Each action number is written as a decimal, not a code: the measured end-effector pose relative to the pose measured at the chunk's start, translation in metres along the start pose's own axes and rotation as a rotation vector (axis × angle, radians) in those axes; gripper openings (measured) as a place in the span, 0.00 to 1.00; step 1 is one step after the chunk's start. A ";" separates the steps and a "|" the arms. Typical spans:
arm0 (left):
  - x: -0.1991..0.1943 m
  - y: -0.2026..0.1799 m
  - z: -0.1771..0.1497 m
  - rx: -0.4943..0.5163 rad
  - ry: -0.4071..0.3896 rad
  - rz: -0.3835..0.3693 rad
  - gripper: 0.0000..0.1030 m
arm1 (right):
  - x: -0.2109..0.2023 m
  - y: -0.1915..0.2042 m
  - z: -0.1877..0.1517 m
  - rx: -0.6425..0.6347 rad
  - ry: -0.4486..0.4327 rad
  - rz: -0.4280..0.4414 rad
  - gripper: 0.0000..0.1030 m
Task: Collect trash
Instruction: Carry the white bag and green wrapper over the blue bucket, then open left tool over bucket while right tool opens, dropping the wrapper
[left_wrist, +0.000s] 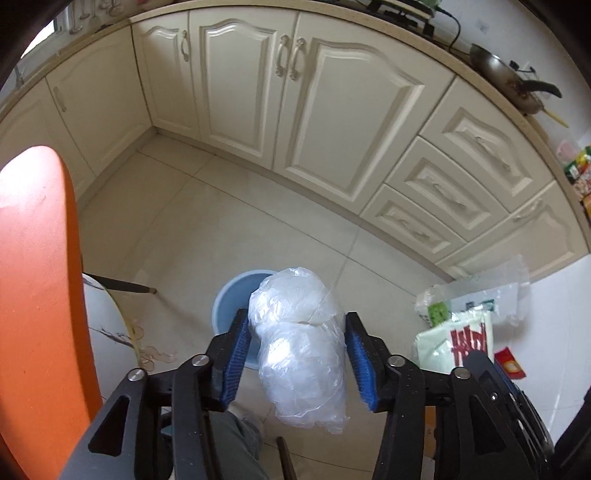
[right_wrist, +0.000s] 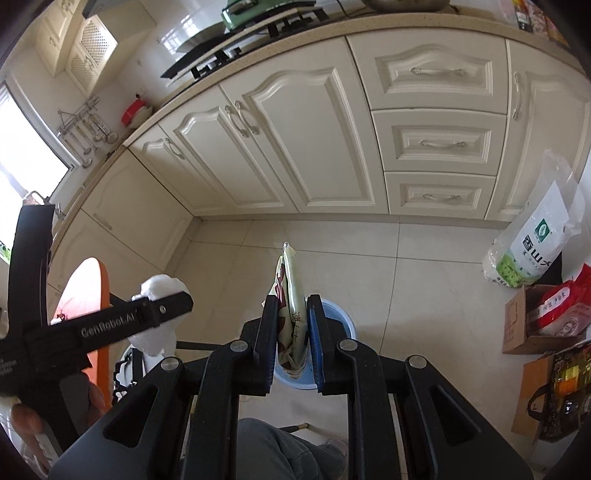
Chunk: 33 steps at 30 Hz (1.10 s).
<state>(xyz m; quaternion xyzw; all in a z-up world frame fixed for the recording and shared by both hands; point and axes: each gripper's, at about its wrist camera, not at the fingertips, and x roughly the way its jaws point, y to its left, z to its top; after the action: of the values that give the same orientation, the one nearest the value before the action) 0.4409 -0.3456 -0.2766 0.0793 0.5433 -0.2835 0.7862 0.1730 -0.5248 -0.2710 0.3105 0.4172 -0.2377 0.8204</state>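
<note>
In the left wrist view my left gripper (left_wrist: 297, 332) has its blue pads apart around a crumpled clear plastic bag (left_wrist: 301, 350); the left pad touches it, the right pad stands a little off. The bag hangs over a light blue bin (left_wrist: 231, 302) on the floor. My right gripper (right_wrist: 291, 317) is shut on a flat snack wrapper (right_wrist: 290, 291), pale with red print, held upright above the same blue bin (right_wrist: 341, 321). The wrapper and right gripper also show at the right of the left wrist view (left_wrist: 461, 341). The left gripper body and white bag (right_wrist: 162, 291) show at left.
Cream cabinets (left_wrist: 258, 92) run along the back. An orange chair back (left_wrist: 37, 295) and a white marble table edge (left_wrist: 107, 325) are at left. A rice bag (right_wrist: 535, 243), cardboard box (right_wrist: 524, 325) and other packages stand at right. My knee (right_wrist: 280, 450) is below.
</note>
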 end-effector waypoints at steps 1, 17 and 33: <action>0.006 0.000 0.004 -0.003 -0.001 0.020 0.54 | 0.005 -0.001 0.000 0.004 0.009 0.002 0.15; 0.028 0.012 0.020 -0.094 0.021 0.065 0.59 | 0.045 0.041 0.007 -0.078 0.073 0.146 0.34; 0.005 0.016 0.008 -0.091 0.006 0.047 0.59 | 0.013 0.027 0.006 -0.051 -0.006 0.025 0.81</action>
<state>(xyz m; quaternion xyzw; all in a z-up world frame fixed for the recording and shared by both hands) 0.4570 -0.3382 -0.2812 0.0568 0.5560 -0.2397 0.7938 0.2013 -0.5121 -0.2705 0.2940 0.4169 -0.2178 0.8321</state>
